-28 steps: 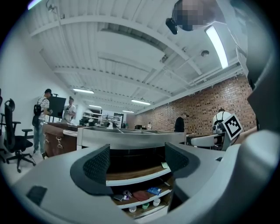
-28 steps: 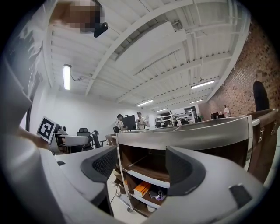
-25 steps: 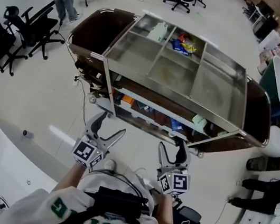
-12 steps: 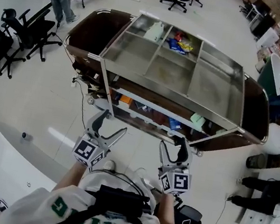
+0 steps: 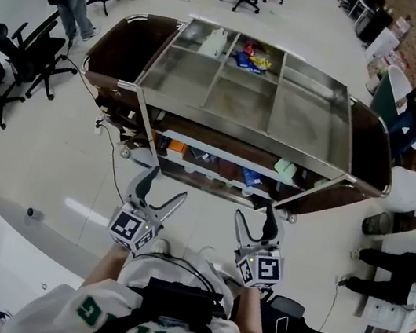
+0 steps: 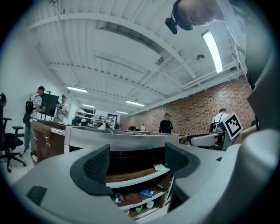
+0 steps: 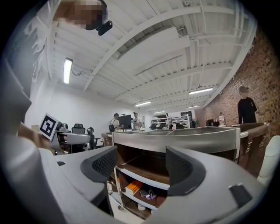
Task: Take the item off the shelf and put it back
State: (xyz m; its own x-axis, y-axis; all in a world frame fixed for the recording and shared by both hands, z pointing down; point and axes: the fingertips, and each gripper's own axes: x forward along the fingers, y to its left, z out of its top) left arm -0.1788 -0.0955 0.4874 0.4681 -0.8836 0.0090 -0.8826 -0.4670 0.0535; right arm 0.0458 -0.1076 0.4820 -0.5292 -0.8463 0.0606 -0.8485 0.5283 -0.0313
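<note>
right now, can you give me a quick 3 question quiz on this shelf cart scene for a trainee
1. True or false: the left gripper holds an item.
2. Where does the orange box lie? A: in the top tray. B: on a lower shelf. C: on the floor.
3. Fill in: the right gripper has its jaws ____, with nothing between them.

Key: 1 false; 2 B; 3 open.
</note>
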